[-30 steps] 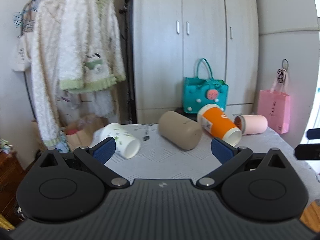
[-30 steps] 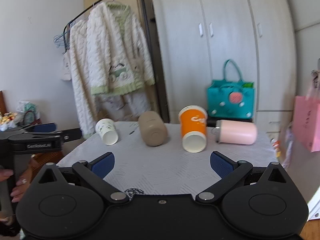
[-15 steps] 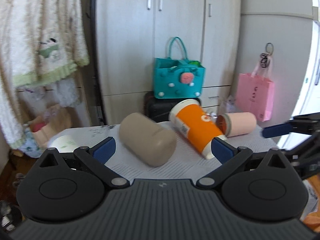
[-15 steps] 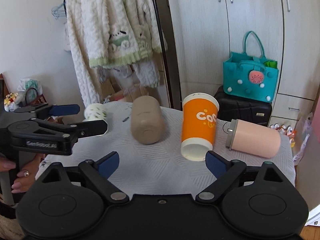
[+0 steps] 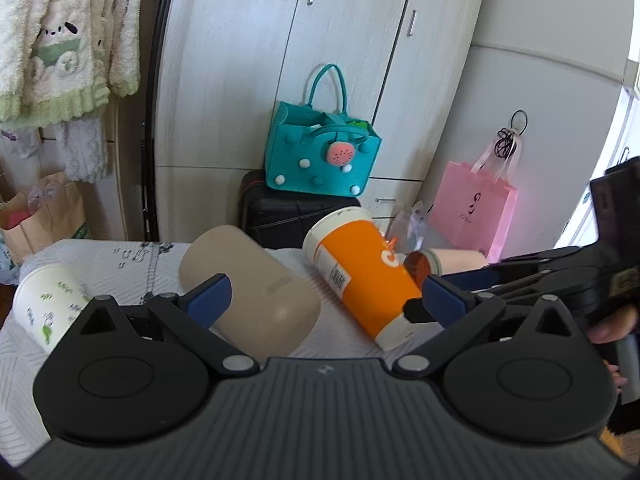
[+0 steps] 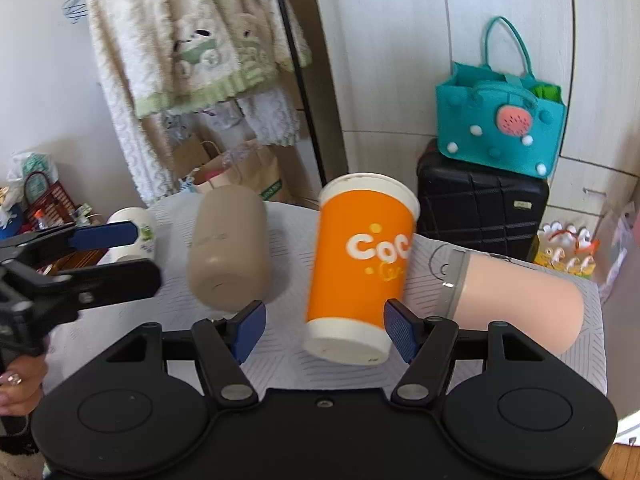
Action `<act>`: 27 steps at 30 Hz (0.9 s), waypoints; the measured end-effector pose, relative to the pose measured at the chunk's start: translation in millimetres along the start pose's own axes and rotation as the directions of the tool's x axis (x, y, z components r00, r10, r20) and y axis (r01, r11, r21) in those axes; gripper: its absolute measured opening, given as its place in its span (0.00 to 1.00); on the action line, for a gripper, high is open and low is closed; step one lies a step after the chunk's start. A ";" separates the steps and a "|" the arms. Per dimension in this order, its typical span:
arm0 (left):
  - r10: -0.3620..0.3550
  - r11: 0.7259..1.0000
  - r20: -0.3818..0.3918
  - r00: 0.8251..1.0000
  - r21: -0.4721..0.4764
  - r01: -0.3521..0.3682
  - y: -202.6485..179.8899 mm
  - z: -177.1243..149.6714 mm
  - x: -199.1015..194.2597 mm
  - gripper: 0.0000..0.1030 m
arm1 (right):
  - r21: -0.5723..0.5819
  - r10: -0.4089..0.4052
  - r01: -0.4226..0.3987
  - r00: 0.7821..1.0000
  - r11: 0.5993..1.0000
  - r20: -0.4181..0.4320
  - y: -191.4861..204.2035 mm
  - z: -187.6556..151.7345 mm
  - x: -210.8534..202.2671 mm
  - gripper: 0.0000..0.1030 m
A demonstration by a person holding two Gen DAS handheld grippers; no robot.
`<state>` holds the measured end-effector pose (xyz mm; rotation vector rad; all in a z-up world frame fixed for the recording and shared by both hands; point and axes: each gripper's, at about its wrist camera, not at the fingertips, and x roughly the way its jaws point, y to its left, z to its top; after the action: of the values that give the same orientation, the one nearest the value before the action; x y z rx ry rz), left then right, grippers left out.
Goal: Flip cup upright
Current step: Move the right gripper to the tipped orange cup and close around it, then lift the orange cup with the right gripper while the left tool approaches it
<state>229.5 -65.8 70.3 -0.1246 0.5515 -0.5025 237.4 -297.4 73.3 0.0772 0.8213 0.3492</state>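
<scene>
An orange paper cup (image 6: 360, 264) lies on its side on the table, base toward me; it also shows in the left wrist view (image 5: 360, 276). My right gripper (image 6: 324, 326) is open, its blue pads on either side of the cup's base, the right pad almost touching it. My left gripper (image 5: 320, 298) is open and empty, above the table in front of a beige cup (image 5: 248, 284) lying on its side. That beige cup also shows in the right wrist view (image 6: 228, 252). The left gripper appears at the left of the right wrist view (image 6: 104, 252).
A white printed cup (image 5: 48, 304) lies at the table's left; a pink cup with a grey rim (image 6: 516, 300) lies at the right. The table (image 6: 280, 356) has a white patterned cloth. Behind stand a black suitcase (image 6: 480, 208), teal bag (image 6: 500, 120), pink bag (image 5: 472, 208) and hanging clothes (image 6: 192, 52).
My right gripper has moved forward to the orange cup, whose base now sits between its pads. My left gripper has swung right and closer to the beige and orange cups.
</scene>
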 end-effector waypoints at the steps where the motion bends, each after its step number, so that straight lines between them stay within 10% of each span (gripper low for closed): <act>1: -0.001 1.000 0.002 1.000 0.004 0.001 0.0 0.4 1.1 1.00 | 0.006 -0.001 0.001 1.000 1.000 -0.009 -2.0 2.0 4.1 0.69; 27: 0.009 1.000 0.004 1.000 0.015 -0.009 2.6 -10.0 -7.0 1.00 | 0.023 -0.047 0.047 0.998 0.999 -0.031 4.8 -1.0 23.8 0.68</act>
<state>220.2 -60.0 64.5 -0.1086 0.5446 -0.4973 250.3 -285.0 56.8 0.0745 0.8559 0.2970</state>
